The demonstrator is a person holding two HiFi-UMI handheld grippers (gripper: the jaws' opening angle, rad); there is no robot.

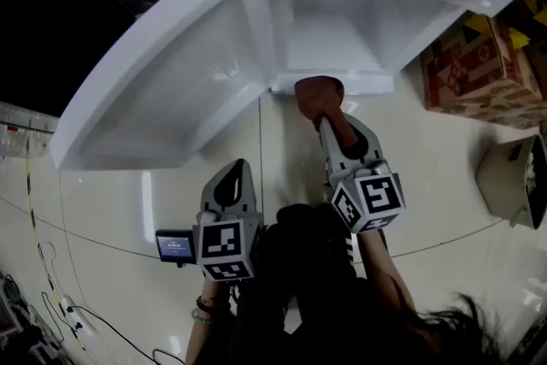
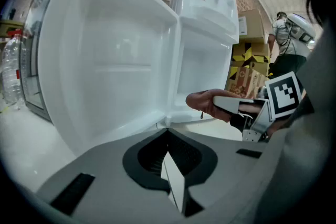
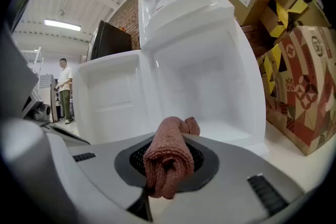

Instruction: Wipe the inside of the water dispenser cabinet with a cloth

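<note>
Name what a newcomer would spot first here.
The big white plastic water dispenser cabinet fills the middle, its white door swung wide open to the left. Right at its opening, the right tongs pinch a folded reddish-brown terry cloth; the left tongs hang back, shut and empty. Patterned cardboard boxes sit to the cabinet's right.
</note>
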